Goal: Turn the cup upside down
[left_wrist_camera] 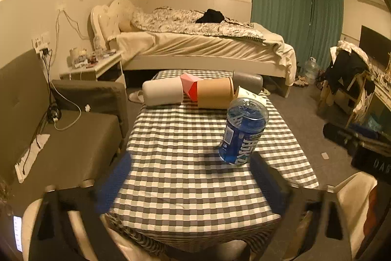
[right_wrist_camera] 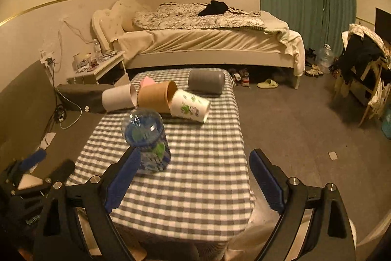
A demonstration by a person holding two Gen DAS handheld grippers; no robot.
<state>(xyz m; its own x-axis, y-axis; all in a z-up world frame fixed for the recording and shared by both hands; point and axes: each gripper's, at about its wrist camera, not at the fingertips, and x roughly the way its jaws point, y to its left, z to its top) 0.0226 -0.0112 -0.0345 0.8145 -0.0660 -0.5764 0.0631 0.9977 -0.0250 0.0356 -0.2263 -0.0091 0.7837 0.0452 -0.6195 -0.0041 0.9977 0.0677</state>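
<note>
A see-through blue cup (left_wrist_camera: 244,133) (right_wrist_camera: 146,141) stands on end on the checked tablecloth (left_wrist_camera: 185,177) (right_wrist_camera: 207,163); its upper end looks closed. My left gripper (left_wrist_camera: 190,182) is open and blurred, and the cup sits just past its right fingertip. My right gripper (right_wrist_camera: 194,180) is open too, with the cup beside its left pad (right_wrist_camera: 122,177) and nothing between the fingers. Behind it, lying on their sides, are a white cup (left_wrist_camera: 162,91) (right_wrist_camera: 118,98), a brown cup (left_wrist_camera: 215,93) (right_wrist_camera: 156,97), a printed white cup (right_wrist_camera: 190,105) and a grey cup (left_wrist_camera: 246,81) (right_wrist_camera: 206,81).
A pink and red box (left_wrist_camera: 190,87) lies among the cups. A grey sofa (left_wrist_camera: 73,138) runs along the table's left side, with a nightstand (left_wrist_camera: 97,65) and bed (left_wrist_camera: 207,45) beyond. At the right are open floor (right_wrist_camera: 305,126) and a chair piled with clothes (right_wrist_camera: 366,60).
</note>
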